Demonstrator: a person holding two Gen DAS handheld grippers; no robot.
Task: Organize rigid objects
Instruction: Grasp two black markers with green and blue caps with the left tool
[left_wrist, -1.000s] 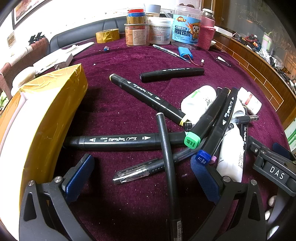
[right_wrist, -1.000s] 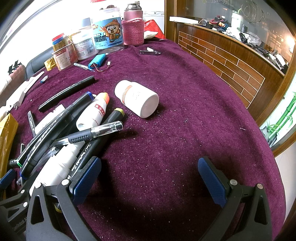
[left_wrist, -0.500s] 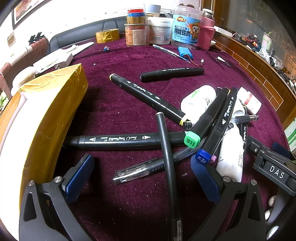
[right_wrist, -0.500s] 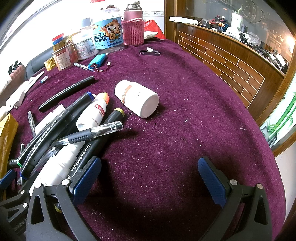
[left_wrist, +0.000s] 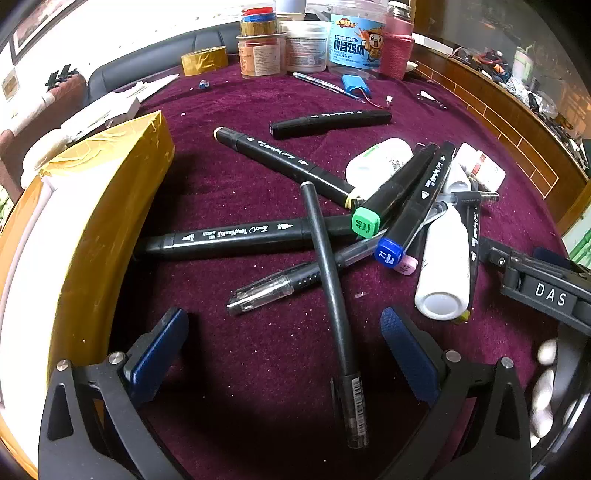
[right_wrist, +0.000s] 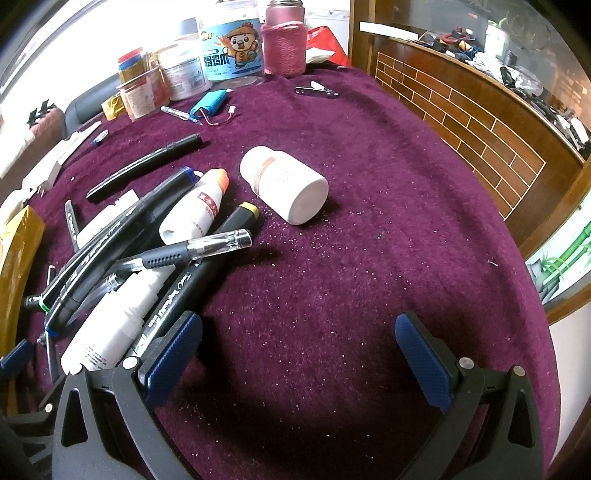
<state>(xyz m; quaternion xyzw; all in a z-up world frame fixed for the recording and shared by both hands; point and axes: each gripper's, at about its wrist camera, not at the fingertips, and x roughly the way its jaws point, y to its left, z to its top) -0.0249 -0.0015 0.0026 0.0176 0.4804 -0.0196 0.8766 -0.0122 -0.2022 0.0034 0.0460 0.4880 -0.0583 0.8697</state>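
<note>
Gaping wide, the left gripper (left_wrist: 284, 347) has its jaws well apart w/ nothing betw. the blue pads; it hovers low over the purple velvet-covered table (left_wrist: 258, 350). A slim dark grey pen (left_wrist: 330, 291) runs betw. the two fingers w/o touching either pad, its barcoded end near the bottom of the left view. Right gripper (right_wrist: 295, 347) also has jaws spread wide, empty, over bare cloth; its left pad (right_wrist: 173, 347) sits just beside, maybe touching, a long black marker w/ yellow tip (right_wrist: 207, 266) — cannot tell which.

Task's things lie in a loose heap betw. the two grippers: black marker w/ green cap (left_wrist: 391, 192), black marker w/ blue cap (left_wrist: 417, 206) beside it, a long black art marker w/ white lettering (left_wrist: 236, 236) lying crosswise under the grey pen, a clear-capped black gel pen (left_wrist: 277, 288) also under it. A white plastic squeeze bottle (left_wrist: 443, 266) lies on its side at the heap's right edge. A squat white pill bottle (right_wrist: 284, 184) lies on its side apart from the pile. A yellow tape-wrapped box (left_wrist: 92, 229) stands at left, cut off by the lens edge.

Pink cap (left_wrist: 406, 265) peeks from under the blue-capped marker; its body is hidden. Jars at the far table edge are partly cropped.
</note>
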